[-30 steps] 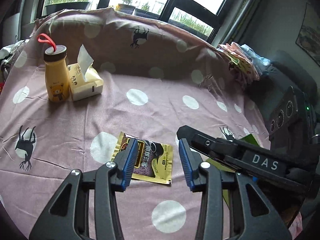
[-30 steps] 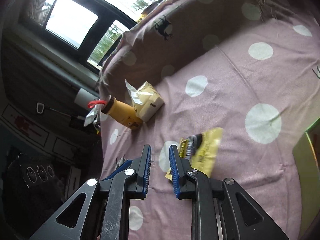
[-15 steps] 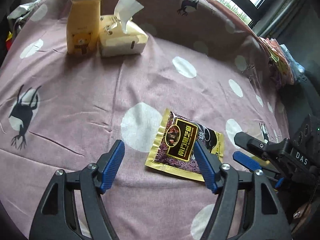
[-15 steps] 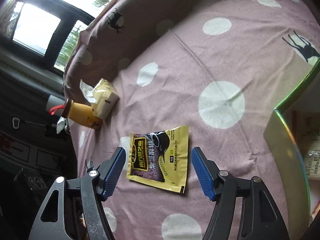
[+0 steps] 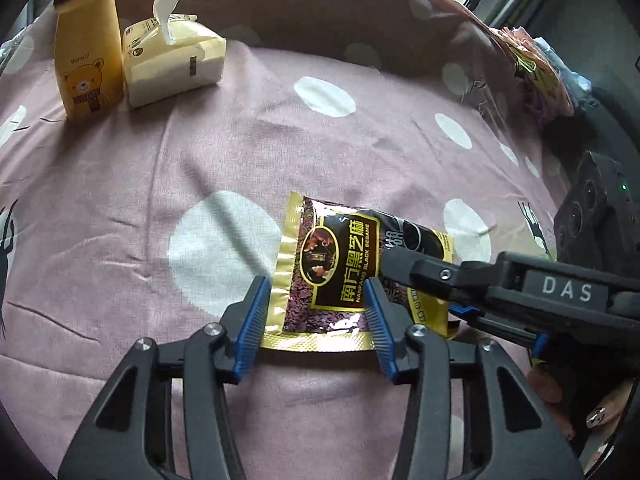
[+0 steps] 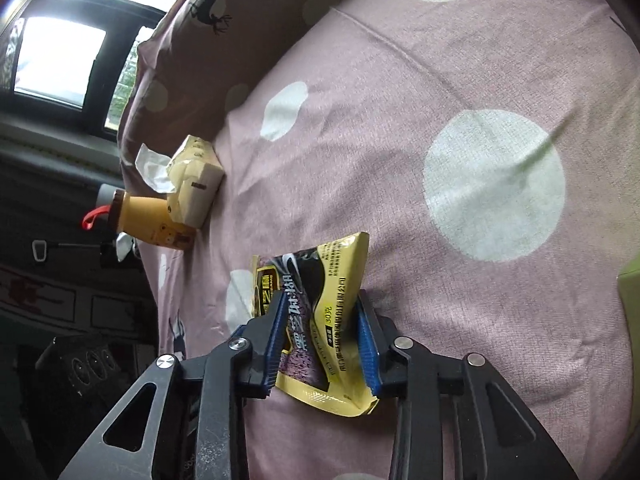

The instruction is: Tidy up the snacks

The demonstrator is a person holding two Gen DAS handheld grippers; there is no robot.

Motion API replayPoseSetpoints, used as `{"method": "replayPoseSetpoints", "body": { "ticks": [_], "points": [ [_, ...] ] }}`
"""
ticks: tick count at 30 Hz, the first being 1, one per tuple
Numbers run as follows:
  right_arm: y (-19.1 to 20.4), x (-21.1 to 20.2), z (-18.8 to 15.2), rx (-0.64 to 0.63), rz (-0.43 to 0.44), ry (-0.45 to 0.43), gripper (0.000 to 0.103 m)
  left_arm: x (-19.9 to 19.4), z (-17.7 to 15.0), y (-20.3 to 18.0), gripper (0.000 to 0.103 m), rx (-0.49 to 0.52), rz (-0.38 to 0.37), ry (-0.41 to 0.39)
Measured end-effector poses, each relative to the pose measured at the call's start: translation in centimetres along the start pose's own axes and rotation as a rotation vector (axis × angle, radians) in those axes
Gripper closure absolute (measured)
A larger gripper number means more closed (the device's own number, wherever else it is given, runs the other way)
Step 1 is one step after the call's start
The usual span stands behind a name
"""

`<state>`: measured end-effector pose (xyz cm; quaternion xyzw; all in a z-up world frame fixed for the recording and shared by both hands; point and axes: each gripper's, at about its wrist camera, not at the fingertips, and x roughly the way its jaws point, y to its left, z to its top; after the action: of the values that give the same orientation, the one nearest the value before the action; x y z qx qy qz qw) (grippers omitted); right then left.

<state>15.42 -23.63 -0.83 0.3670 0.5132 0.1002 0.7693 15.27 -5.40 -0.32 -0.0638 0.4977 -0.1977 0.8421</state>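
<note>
A gold and black sesame snack packet (image 5: 340, 268) lies on the pink polka-dot cloth (image 5: 120, 200). My left gripper (image 5: 316, 312) is open, its blue pads on either side of the packet's near end. My right gripper (image 6: 322, 344) comes in from the right side and its pads press both sides of the packet (image 6: 320, 308), which buckles between them. In the left wrist view the right gripper's fingers (image 5: 420, 268) lie over the packet's right part.
A yellow bear bottle (image 5: 88, 64) and a tissue pack (image 5: 172, 60) stand at the far left. A green box edge (image 6: 630, 292) shows at the right. Crumpled wrappers (image 5: 536, 68) lie at the far right by the cloth's edge.
Both grippers moved down onto the packet. The right gripper, wide open half a second ago, has closed on the packet and creased it. The left gripper's jaws narrowed around the packet's end.
</note>
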Motion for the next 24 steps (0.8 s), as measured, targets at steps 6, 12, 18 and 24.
{"method": "replayPoseSetpoints", "body": {
  "ticks": [6, 12, 18, 24],
  "points": [
    [1.3, -0.8, -1.1, -0.050, -0.051, -0.026, 0.089, -1.3, 0.3, -0.6, 0.063, -0.013, 0.000, -0.011],
    [3.7, -6.6, -2.5, -0.126, -0.005, -0.153, 0.092, -6.2, 0.3, -5.5, 0.083, 0.084, -0.082, -0.131],
    [3.6, -14.1, -4.7, -0.150, 0.094, -0.295, 0.092, -9.9, -0.5, -9.6, 0.083, 0.147, -0.210, -0.185],
    [1.4, -20.5, -8.3, -0.111, 0.098, -0.443, 0.092, -11.9, -2.7, -15.8, 0.083, 0.299, -0.247, -0.209]
  ]
}}
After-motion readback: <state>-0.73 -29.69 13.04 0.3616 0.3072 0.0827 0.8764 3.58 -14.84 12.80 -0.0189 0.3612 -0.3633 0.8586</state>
